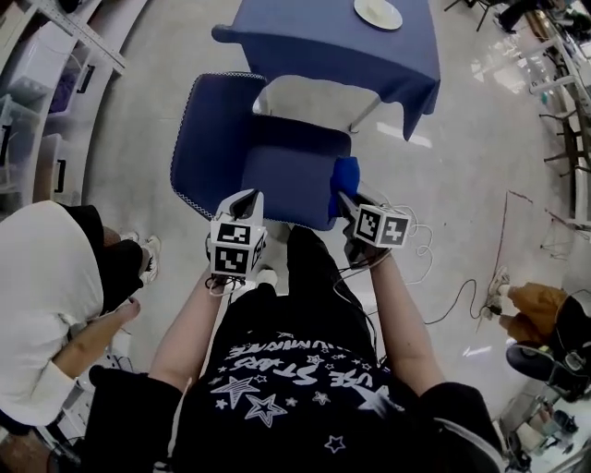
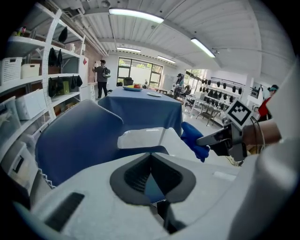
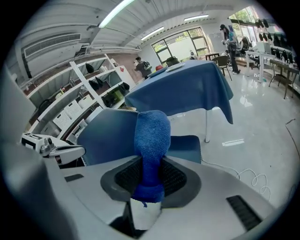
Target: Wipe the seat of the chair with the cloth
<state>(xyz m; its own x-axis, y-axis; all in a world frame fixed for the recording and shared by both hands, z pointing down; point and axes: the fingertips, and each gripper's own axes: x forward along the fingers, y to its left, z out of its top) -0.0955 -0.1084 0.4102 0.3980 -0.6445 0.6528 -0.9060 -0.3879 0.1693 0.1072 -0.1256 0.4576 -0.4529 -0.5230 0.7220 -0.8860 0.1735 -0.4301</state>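
1. Your right gripper (image 3: 151, 165) is clamped on the cloth (image 3: 151, 136) – the blue roll fills the gap between its jaws.
2. The cloth's long axis runs along the jaws. Its rounded free end sticks out past the tips and points to the far side, toward the table (image 1: 342, 42).
3. From your head view the cloth (image 1: 344, 175) sits at the right edge of the chair seat (image 1: 282, 180), near its front corner. I cannot tell whether it touches the seat.
4. Your left gripper (image 2: 150, 158) has its jaws closed tip to tip, with nothing between them.
5. That left gripper (image 1: 242, 200) hovers at the near edge of the seat, well to the left of the right gripper (image 1: 344, 200).
6. The chair's backrest (image 1: 208, 139) stands on the left – the seat opens to the right.
7. A plate (image 1: 379, 13) lies on the table's blue cover.
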